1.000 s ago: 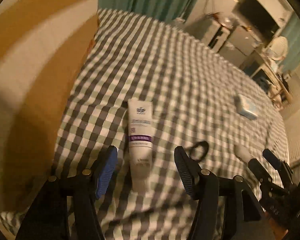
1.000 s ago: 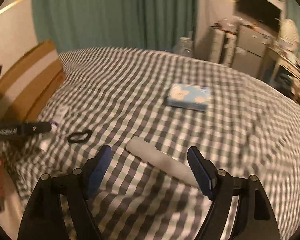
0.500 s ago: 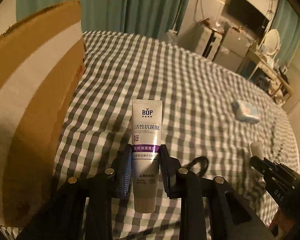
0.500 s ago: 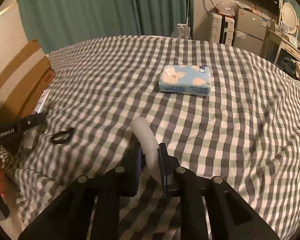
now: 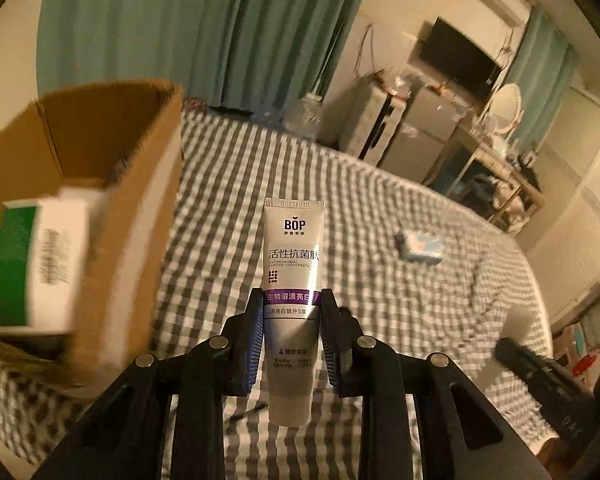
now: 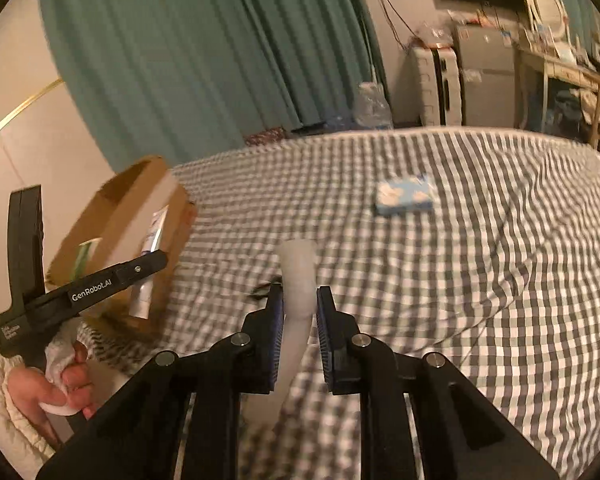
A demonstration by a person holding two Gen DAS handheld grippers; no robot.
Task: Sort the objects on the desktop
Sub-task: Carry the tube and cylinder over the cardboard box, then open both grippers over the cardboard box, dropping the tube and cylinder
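Both objects are now lifted off the checked cloth (image 5: 380,200), where a second ago they lay between open jaws, so carrying to the cardboard box (image 5: 112,184) on the left can begin. The left gripper (image 5: 291,328) is clamped on the toothpaste tube (image 5: 294,264); the right gripper (image 6: 298,320) squeezes the white soft tube (image 6: 298,280).

The green-and-white box (image 5: 32,264) inside the cardboard box (image 5: 140,216) is smeared with blur, its print unreadable. The white tube's (image 6: 296,320) lower end disappears behind the right gripper (image 6: 296,304); far shelf clutter is too small to identify
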